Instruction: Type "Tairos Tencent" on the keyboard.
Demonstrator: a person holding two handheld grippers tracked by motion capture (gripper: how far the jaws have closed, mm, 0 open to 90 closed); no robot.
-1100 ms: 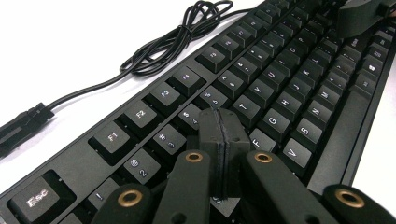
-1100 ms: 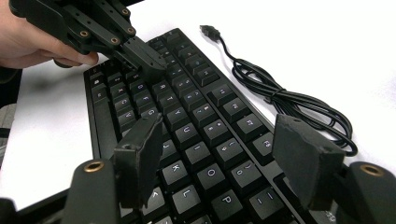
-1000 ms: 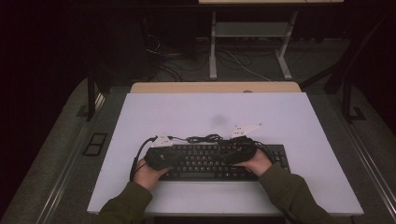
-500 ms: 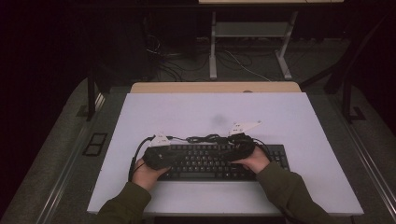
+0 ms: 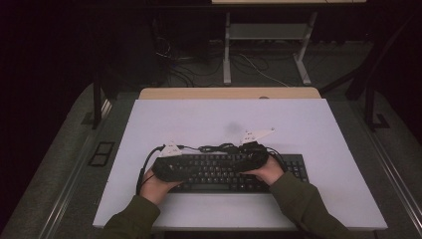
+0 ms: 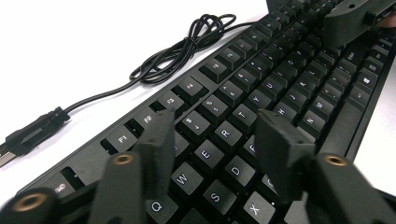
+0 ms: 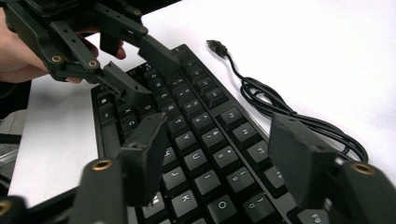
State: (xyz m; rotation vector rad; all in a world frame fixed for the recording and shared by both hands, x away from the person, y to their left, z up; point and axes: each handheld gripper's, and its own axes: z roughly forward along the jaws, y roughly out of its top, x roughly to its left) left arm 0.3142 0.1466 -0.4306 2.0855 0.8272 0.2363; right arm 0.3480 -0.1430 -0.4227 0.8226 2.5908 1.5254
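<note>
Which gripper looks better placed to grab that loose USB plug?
Probably the left gripper: its open jaws hover over the keyboard's Q-W-E end, and the USB plug lies beside that end.

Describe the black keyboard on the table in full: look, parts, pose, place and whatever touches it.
The black full-size plastic keyboard lies flat near the front edge of the white table, its long side across the person's front. Its keycaps carry pale legends. Its thin black cable lies loosely bundled behind it and ends in an unplugged USB plug. The left tongs and right tongs hover open over the keys; whether they touch them cannot be told.
</note>
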